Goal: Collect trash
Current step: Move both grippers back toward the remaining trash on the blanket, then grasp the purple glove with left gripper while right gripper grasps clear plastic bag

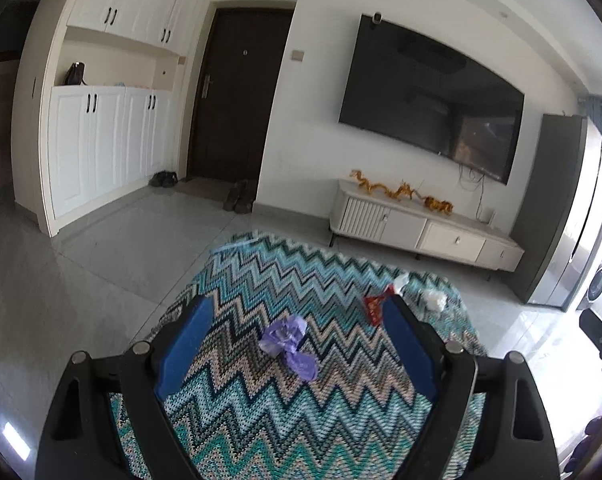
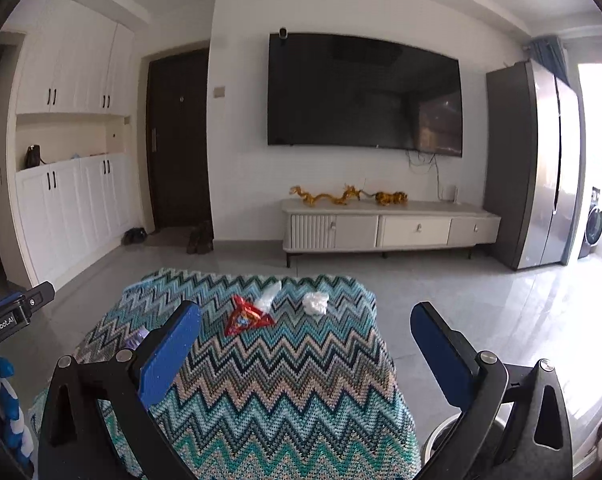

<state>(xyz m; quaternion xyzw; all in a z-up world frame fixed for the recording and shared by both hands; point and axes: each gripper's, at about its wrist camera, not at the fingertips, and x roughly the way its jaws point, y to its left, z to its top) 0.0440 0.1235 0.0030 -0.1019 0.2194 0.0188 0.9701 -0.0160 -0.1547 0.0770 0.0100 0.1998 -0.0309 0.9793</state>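
Your left gripper (image 1: 299, 312) is wide open above the zigzag cloth (image 1: 261, 280), purple wrapper (image 1: 288, 347) lying btwn its fingers, not touched. Your right gripper (image 2: 307, 318) also spread open, empty; red wrapper (image 2: 247, 318), clear plastic (image 2: 270, 295) and white crumpled wad (image 2: 316, 303) sit further back on the cloth.

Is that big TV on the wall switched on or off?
Off, as far as the pictures show: the TV screen is dark in both views, with only dim reflections of the room on it.
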